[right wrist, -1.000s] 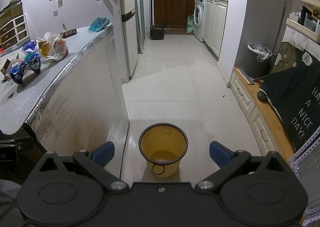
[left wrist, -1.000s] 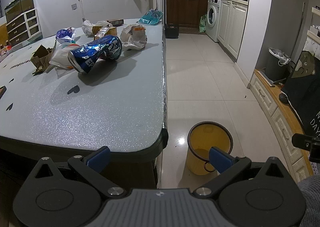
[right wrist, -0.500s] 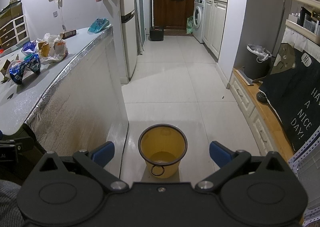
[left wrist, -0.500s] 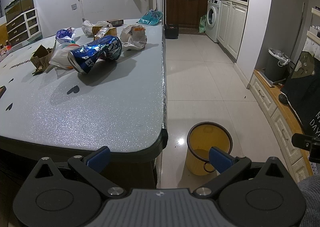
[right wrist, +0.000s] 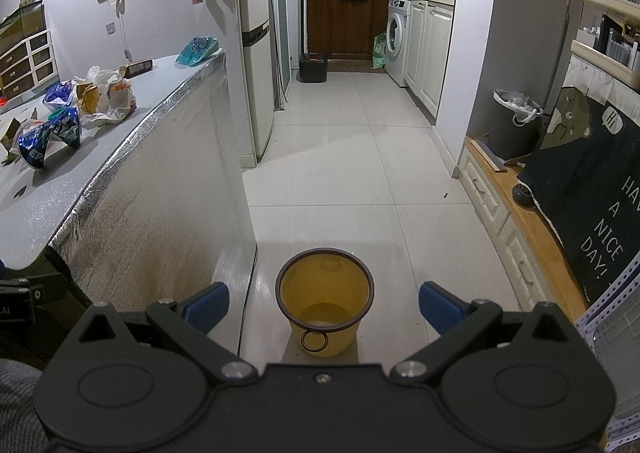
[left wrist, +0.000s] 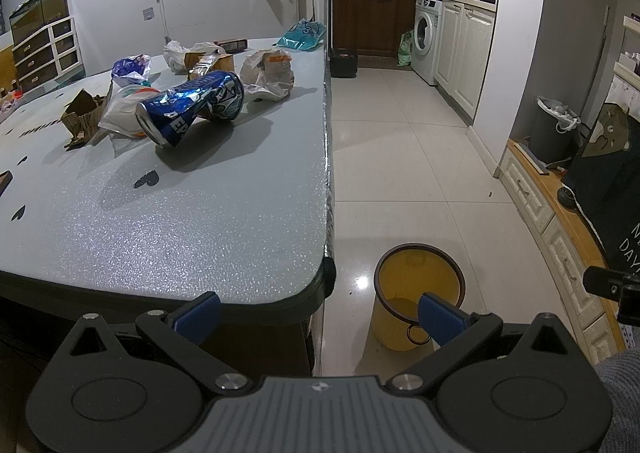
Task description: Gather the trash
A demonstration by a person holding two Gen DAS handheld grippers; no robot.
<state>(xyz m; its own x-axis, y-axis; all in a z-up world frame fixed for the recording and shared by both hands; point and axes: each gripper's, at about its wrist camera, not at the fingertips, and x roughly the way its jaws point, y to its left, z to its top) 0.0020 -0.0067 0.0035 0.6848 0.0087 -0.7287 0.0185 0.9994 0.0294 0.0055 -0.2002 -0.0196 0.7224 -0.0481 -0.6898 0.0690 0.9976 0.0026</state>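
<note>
Left gripper (left wrist: 318, 317) spread wide, empty, at table (left wrist: 208, 221) edge; right gripper (right wrist: 323, 305) spread wide, empty, above yellow bin (right wrist: 325, 305) on floor; crushed can (left wrist: 192, 113), bags (left wrist: 268, 73) lay on table, far from both.

Left wrist view: low at the worktop (left wrist: 200, 221) corner, facing along its top. Right wrist view: lower, nearer the floor, facing down the corridor. Shared: yellow bin (left wrist: 420, 285) (right wrist: 326, 301), worktop, washing machine (left wrist: 426, 39) (right wrist: 394, 35).

crushed blue can (left wrist: 191, 112): on its side, table | yellow bin (right wrist: 326, 302): upright, open, on floor
</note>
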